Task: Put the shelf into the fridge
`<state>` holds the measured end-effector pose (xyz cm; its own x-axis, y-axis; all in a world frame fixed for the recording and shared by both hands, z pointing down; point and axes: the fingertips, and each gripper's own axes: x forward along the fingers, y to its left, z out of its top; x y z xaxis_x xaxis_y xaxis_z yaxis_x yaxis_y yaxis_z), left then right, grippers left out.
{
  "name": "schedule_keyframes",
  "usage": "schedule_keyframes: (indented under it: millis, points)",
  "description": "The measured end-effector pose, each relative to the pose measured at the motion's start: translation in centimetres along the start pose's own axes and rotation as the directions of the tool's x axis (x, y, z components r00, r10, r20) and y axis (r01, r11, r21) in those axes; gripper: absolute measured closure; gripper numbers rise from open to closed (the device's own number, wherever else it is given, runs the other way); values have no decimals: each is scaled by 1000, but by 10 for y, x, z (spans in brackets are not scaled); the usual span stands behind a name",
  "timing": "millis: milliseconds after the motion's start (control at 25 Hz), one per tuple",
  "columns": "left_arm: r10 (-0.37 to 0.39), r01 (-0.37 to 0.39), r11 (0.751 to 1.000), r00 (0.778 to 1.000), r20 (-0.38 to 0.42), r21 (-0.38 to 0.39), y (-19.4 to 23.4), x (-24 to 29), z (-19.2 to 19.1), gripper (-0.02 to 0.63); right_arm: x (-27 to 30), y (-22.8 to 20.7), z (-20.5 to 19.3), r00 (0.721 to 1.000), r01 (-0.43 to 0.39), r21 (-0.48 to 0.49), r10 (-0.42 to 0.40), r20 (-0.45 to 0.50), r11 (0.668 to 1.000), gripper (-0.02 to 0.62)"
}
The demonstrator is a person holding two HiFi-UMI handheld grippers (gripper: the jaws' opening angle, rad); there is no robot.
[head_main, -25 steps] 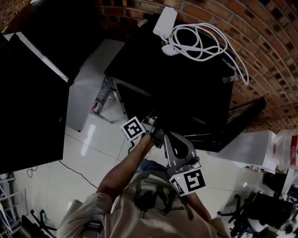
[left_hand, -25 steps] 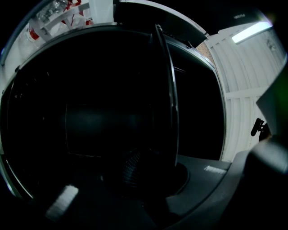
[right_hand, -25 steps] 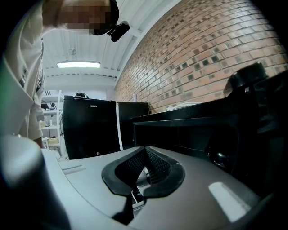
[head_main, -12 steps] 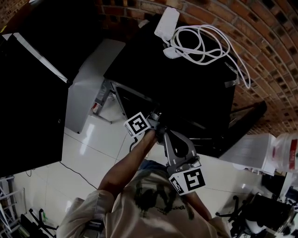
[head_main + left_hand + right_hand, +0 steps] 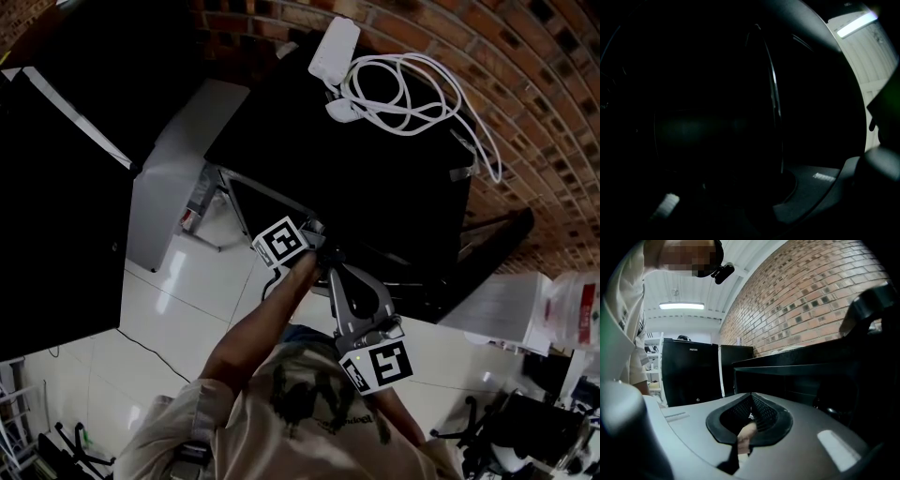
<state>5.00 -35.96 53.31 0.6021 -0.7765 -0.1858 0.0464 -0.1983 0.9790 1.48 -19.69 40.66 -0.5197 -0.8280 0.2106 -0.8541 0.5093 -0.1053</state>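
The left tongs [image 5: 780, 178] reach into the dark mouth of the fridge [image 5: 375, 187]. Their jaws are pressed almost together on what looks like the shelf [image 5: 776, 98]: a thin pale edge rises straight ahead from between them (the rest is lost in the dark). So the shelf lies ahead of these tongs, inside the cabinet, and I judge the step in hand to be sliding it in. The next move calls for levelling the pane and lining its side edges up with whatever ledges the walls carry, then pushing it home. Whether it already rests on them I cannot tell. Further right, the right tongs [image 5: 751, 401] sit outside the opening, jaws pressed together on nothing, with the fridge just ahead of them. They could steady the shelf's front edge.
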Motion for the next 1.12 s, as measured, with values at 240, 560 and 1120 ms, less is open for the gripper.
schedule_keyframes:
  millis: [240,560,1120]
  points:
    - [-29,29,1000,999,20,7,-1,1,3,565,-2,-3,-2,1000,-3,3,3,-2,1000,595]
    - [-19,19,1000,998,52,6,5,-12,8,477,-6,-2,-5,1000,-15,9,15,-7,1000,595]
    - [17,-19,999,995,101,25,5,-59,10,448,-35,21,-8,998,-59,19,59,10,998,595]
